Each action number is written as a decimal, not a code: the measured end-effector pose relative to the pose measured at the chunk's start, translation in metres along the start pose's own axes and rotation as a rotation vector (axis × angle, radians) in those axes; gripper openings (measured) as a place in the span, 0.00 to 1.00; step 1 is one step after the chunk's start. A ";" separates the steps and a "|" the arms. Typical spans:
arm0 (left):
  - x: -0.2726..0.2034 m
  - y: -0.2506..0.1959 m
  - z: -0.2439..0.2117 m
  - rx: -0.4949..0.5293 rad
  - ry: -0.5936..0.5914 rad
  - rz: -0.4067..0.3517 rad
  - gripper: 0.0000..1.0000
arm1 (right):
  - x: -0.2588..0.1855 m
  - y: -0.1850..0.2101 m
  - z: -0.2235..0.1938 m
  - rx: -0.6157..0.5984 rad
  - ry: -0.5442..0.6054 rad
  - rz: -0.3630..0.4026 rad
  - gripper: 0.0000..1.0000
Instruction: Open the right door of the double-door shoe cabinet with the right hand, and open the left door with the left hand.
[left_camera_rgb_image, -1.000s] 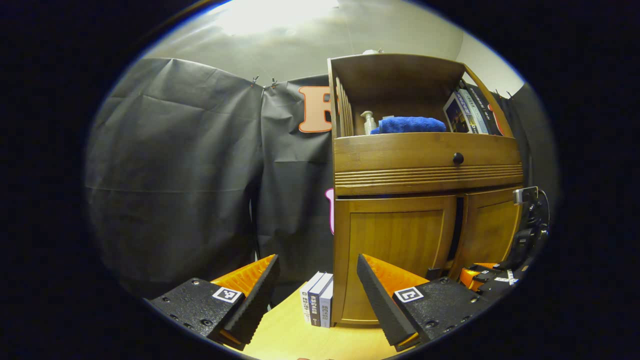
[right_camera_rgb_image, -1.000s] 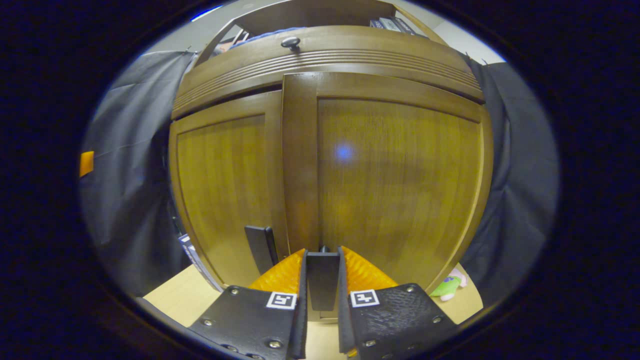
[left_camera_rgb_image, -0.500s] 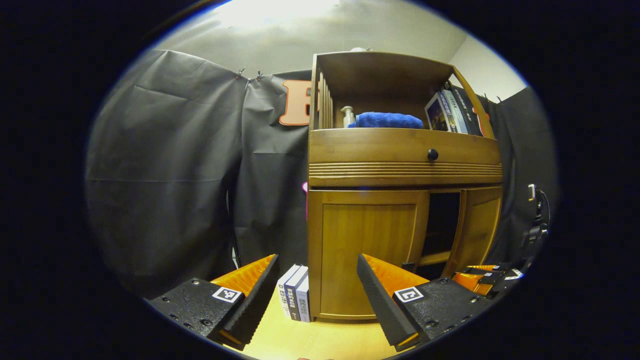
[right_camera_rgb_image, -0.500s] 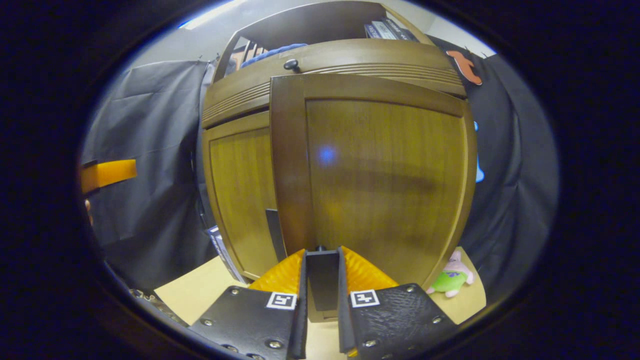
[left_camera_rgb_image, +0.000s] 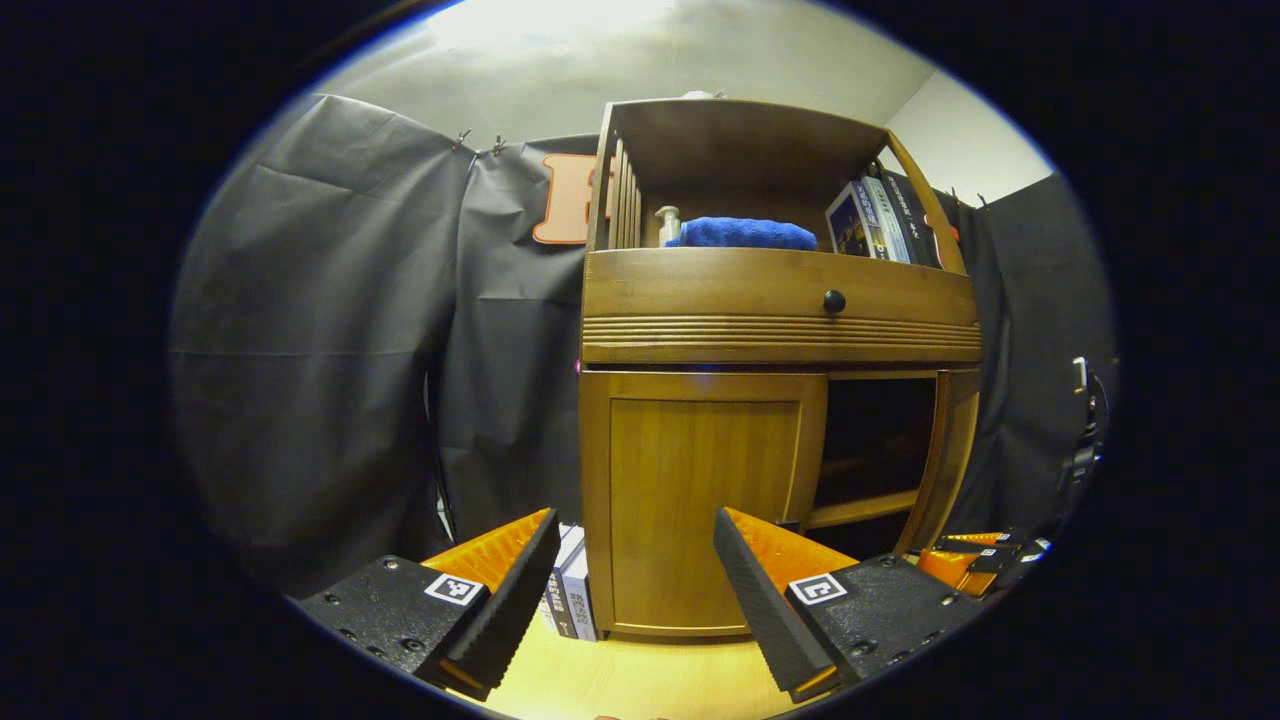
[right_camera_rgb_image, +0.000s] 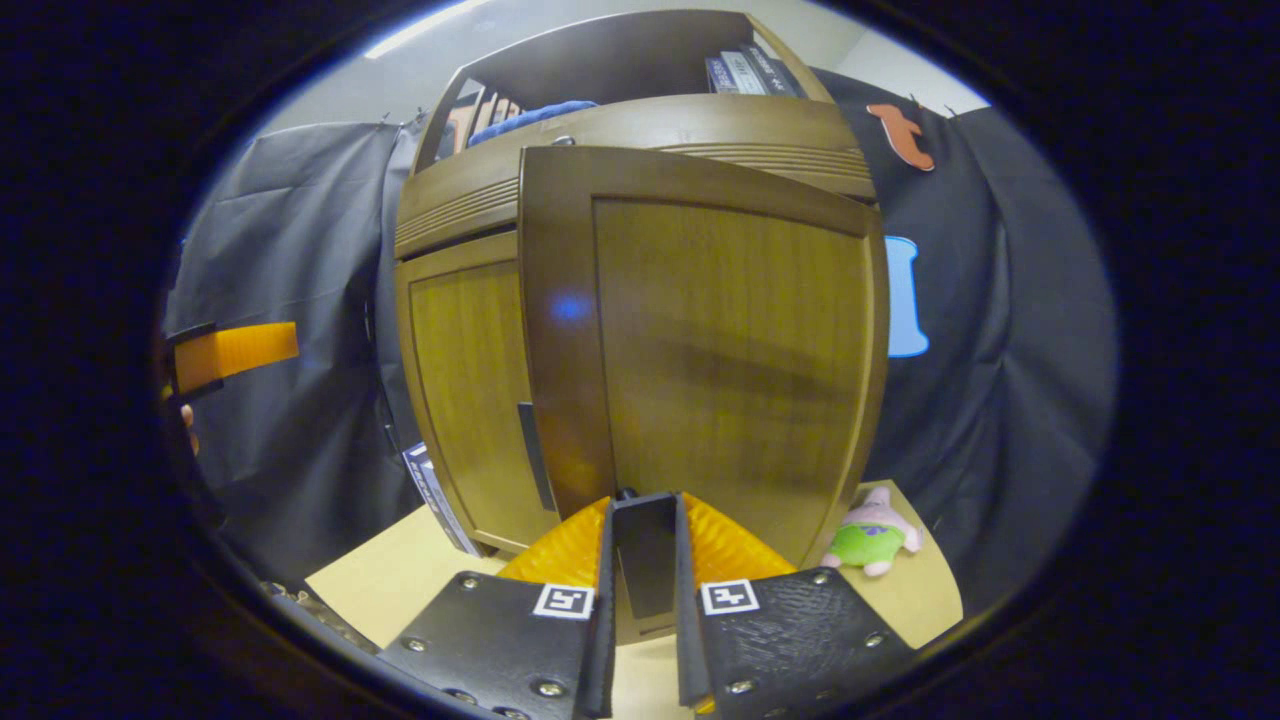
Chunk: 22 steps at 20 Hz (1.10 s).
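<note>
Both grippers face a wooden shoe cabinet (left_camera_rgb_image: 780, 330) that stands on a pale wood table (left_camera_rgb_image: 640, 680). Seen in the right gripper view, the right gripper (right_camera_rgb_image: 645, 560) has its two fingers pressed together on the dark upright handle (right_camera_rgb_image: 645, 550) at the free edge of the cabinet's right door (right_camera_rgb_image: 720, 340). That door is swung out from the cabinet front toward the camera. In the left gripper view the same door (left_camera_rgb_image: 940, 460) stands well out from the cabinet, uncovering a dark compartment with a shelf (left_camera_rgb_image: 860, 510) inside.

Nearer the left side of the cabinet, the left gripper (left_camera_rgb_image: 635, 560) hangs in front of it with its fingers spread wide and nothing between them, clear of the wood. The left door (left_camera_rgb_image: 700, 500) lies flat and closed against the cabinet front. Its dark handle (right_camera_rgb_image: 533, 455) shows in the right gripper view along the edge nearest the right door.

Above the doors runs a drawer front with a round black knob (left_camera_rgb_image: 834, 300). In the open shelf above that lie a blue towel (left_camera_rgb_image: 740, 233), a pump bottle (left_camera_rgb_image: 667, 225) and some leaning books (left_camera_rgb_image: 880, 220).

Several upright books (left_camera_rgb_image: 570, 595) stand against the cabinet's left side. A small green and pink plush toy (right_camera_rgb_image: 870, 535) lies on the table by the cabinet's right side; its exact shape is hard to make out.
</note>
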<state>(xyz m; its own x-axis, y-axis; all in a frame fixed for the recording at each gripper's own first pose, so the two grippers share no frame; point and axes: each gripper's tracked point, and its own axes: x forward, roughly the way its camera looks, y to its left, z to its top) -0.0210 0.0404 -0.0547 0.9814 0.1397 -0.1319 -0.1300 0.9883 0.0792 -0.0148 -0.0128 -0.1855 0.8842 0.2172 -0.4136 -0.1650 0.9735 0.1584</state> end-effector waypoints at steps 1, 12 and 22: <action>0.000 -0.003 -0.002 -0.001 0.004 -0.008 0.92 | -0.004 -0.003 -0.001 0.004 0.000 -0.012 0.25; 0.002 -0.055 -0.020 -0.021 0.050 -0.144 0.92 | -0.063 -0.054 -0.011 0.093 -0.007 -0.180 0.24; 0.000 -0.089 -0.029 -0.011 0.075 -0.236 0.95 | -0.095 -0.098 -0.014 0.086 -0.013 -0.324 0.24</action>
<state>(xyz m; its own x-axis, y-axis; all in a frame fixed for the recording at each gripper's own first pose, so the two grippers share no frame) -0.0136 -0.0457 -0.0905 0.9716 -0.0919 -0.2182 0.1000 0.9946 0.0265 -0.0890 -0.1279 -0.1745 0.8904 -0.1042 -0.4431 0.1625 0.9821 0.0955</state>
